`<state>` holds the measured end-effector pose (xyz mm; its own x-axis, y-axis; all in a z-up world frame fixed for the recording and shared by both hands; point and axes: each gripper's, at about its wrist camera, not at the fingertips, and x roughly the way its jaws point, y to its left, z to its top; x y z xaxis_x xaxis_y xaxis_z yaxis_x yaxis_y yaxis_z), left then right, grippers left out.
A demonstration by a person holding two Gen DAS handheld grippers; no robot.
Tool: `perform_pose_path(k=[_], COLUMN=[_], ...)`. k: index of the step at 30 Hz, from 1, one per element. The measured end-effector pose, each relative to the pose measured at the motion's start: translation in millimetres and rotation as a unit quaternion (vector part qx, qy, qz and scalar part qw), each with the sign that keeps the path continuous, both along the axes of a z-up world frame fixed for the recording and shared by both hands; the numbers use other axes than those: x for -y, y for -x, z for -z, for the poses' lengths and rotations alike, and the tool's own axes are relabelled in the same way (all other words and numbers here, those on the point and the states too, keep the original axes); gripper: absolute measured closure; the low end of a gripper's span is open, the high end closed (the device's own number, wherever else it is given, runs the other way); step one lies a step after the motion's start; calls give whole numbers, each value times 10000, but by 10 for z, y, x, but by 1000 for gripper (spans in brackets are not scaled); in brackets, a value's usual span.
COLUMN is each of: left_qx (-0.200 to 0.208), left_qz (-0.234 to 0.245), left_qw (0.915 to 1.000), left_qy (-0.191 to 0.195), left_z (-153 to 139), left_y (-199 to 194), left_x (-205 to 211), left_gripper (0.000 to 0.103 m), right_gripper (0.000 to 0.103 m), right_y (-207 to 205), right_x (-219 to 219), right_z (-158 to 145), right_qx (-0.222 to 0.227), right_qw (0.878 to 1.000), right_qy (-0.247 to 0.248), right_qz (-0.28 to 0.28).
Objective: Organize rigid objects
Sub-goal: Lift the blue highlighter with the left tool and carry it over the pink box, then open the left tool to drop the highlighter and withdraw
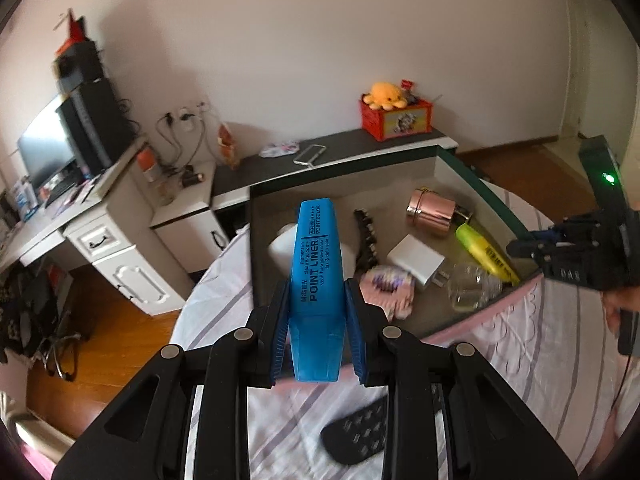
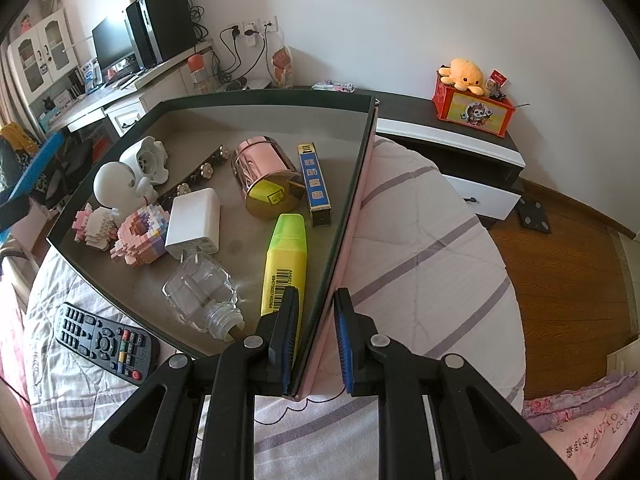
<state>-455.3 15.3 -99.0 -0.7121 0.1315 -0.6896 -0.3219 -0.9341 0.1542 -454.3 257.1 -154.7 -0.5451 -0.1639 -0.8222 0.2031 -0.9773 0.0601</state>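
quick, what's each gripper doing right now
Left gripper: shut on the blue highlighter.
Right gripper: open, fingers astride the box wall, holding nothing.

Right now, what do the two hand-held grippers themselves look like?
Both look alike: matte black angular linkage arms with round silver pivot pins and blue ribbed pads on the fingers. That goes for the left hand-held gripper and the right hand-held gripper. In the left view, the right unit's black body carries a lit green LED, with a thin dark cable hanging below.
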Motion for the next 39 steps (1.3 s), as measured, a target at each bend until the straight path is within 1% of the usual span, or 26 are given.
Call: perform_pose_path(k=[6, 12, 17, 23, 25, 27, 29, 30, 31, 32, 33, 35, 37, 39], left_qx=[460, 713, 774, 912, 848, 811, 728, 669, 591, 523, 464, 451, 394, 360], left_qz=[186, 243, 311, 198, 170, 223, 288, 315, 322, 323, 315, 263, 181, 135], left_qw=[9986, 9967, 9958, 9946, 9949, 9953, 9960, 9962, 9965, 9968, 9971, 9976, 9984, 9985], left_qy=[186, 305, 377, 465, 511, 481, 436, 463, 500, 519, 517, 461, 364, 377], left_z=[269, 428, 493, 611, 607, 570, 523, 498, 471, 452, 419, 381, 334, 308], left_y=[361, 597, 699, 785, 763, 704, 654, 621, 590, 570, 543, 534, 512, 477], left_x=[-385, -567, -683, -699, -687, -663, -637, -630, -619, -607, -579, -524, -446, -399], left_gripper=[76, 76, 76, 77, 76, 71, 50, 45, 36, 31, 29, 17, 11, 8], right_gripper=[85, 84, 84, 84, 83, 83, 83, 83, 83, 82, 82, 82, 82, 82], right_y=[-1, 3, 6, 9, 11, 15, 16, 19, 22, 24, 25, 29, 26, 26], right_x=[-3, -6, -11, -13, -16, -10, -4, -4, -5, -4, -4, -8, -7, -3], right_z=[4, -1, -11, -17, -16, -14, -14, -11, -9, -11, -10, -9, -8, -10], right_qx=[10, 13, 23, 32, 36, 43, 49, 54, 60, 65, 70, 77, 81, 89], right_qw=[10000, 10000, 10000, 10000, 10000, 10000, 10000, 10000, 10000, 10000, 10000, 10000, 9999, 9999], right_qy=[24, 31, 32, 28, 23, 14, -17, -26, -32, -34, -37, -42, -60, -80], right_qz=[-7, -21, -41, -48, -43, -45, -40, -37, -33, -26, -16, 2, 28, 50])
